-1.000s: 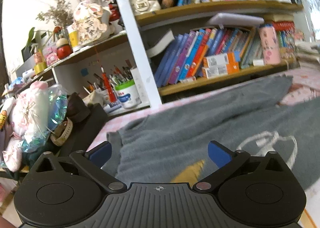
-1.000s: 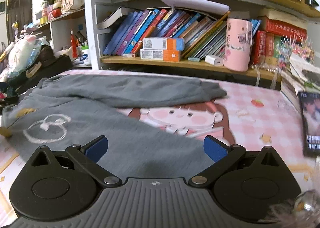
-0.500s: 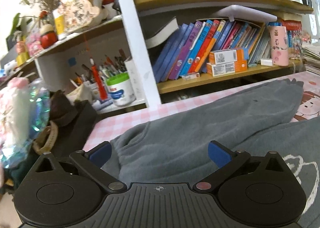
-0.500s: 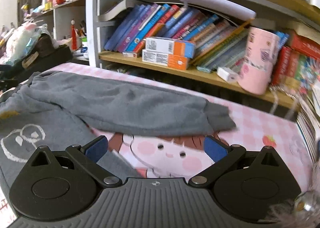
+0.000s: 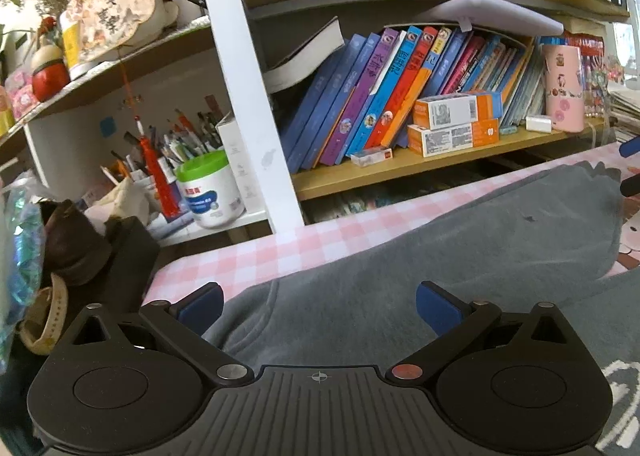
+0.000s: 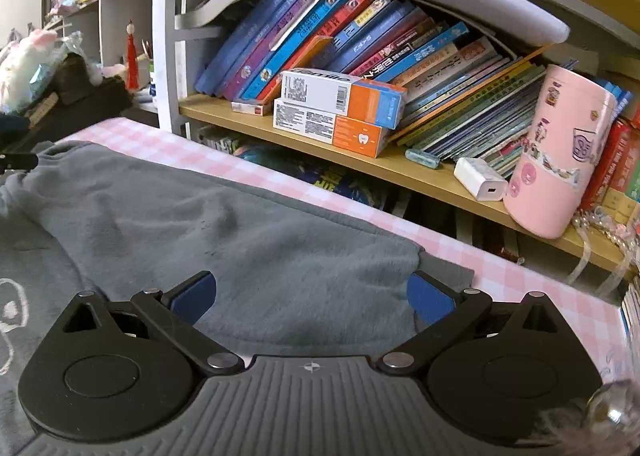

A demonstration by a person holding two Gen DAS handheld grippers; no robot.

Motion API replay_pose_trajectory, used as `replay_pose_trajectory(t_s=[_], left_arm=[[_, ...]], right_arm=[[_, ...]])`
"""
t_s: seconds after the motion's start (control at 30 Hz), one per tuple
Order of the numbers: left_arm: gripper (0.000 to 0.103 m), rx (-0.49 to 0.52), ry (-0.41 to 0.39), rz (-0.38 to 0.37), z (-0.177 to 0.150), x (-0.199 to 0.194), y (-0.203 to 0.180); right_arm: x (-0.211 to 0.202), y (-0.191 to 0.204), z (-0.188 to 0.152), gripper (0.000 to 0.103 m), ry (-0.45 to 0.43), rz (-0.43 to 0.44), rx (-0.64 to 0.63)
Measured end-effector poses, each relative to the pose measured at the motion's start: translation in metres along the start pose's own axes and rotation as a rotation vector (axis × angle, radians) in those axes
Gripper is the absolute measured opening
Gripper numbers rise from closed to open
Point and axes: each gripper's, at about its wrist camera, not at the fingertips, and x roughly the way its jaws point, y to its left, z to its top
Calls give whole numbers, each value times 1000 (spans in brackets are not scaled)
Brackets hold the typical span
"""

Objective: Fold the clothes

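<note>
Right wrist view: grey sleeve [image 6: 248,240] lies between spread jaws

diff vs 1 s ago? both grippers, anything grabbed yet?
Both grippers moved forward toward the shelf end of the grey garment. The left gripper went from the printed body to the garment's left end; the right gripper advanced from the body to the folded-over sleeve near its cuff. Nothing grabbed: both remain open, jaws wide apart over the cloth. The garment lies as before on the pink checked cloth.
</note>
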Motion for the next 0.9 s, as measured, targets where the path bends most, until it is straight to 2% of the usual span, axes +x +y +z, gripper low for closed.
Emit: replay_pose_trajectory(t_s=[0.27,0.4,0.7,0.9], left_arm=[[103,-2,-25,-56,7,20,6],[103,19,-28,-36,13,37,6],[103,25,81,-24,17,82,19],[102,36,138,-44,13,103,24]], right_arm=[[25,-4,8,103,10,17,-16],[40,-13,17,103,-4,17,8],[89,-40,37,100,26,-36,50],[106,-44,32,100,64,0,5]])
